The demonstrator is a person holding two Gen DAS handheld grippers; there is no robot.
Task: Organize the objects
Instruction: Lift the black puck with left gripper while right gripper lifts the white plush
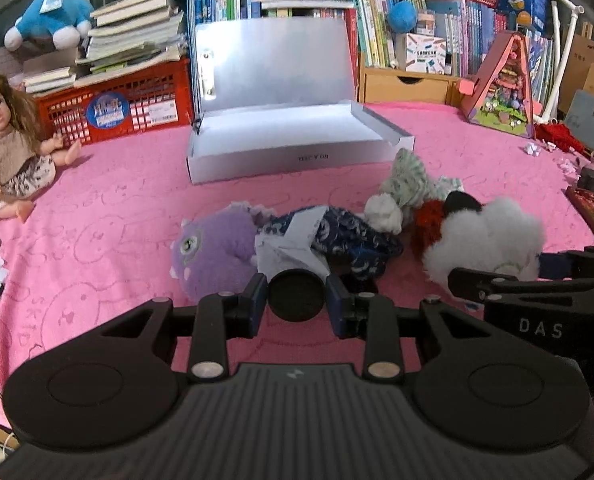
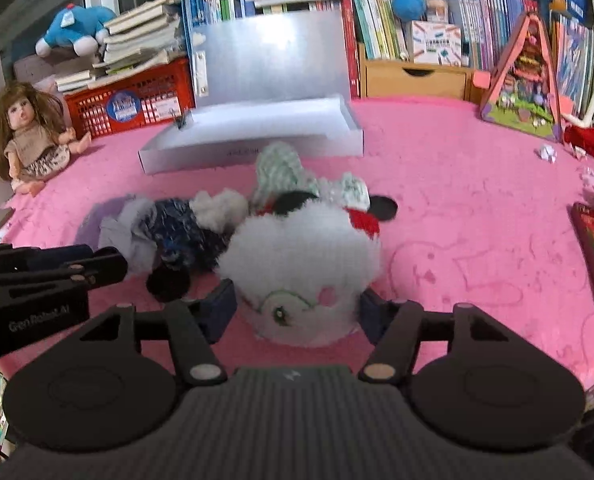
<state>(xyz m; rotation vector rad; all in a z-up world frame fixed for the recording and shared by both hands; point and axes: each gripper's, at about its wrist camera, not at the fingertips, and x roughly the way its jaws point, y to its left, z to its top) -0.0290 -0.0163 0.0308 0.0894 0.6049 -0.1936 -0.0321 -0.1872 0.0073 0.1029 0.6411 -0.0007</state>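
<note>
Pink terry cloth [image 1: 109, 216] covered the table, and it likely served as a soft, grippy bed so the toys would not slide when pinched. At the far left a long-haired doll [image 1: 7, 148] sat propped near a red crate [image 1: 129, 100] of stacked books, well apart from the work and apparently not part of the sorting. Toward the middle, a white cardboard box [image 1: 293, 156] stood with its lid tipped back against the book row, open and bare inside, presumably the place meant to receive the toys. In front of it lay the heap still to be sorted: a purple plush monster [image 1: 213, 252], a dark blue patterned cloth [image 1: 349, 236] with a folded white paper, and a green striped rag toy [image 1: 407, 180], all touching one another. The left gripper [image 1: 297, 295] hung low before the purple monster, its tongs pinching a small dark round disc [image 1: 296, 295] edge to edge, held ready for the box. Just to the right, the right gripper [image 2: 297, 310] had its tongs pressed into the sides of the fluffy white plush head [image 2: 301, 272], which still rested on the cloth at the near right of the heap. That squeeze on the fur looked meant to secure a lift.
</note>
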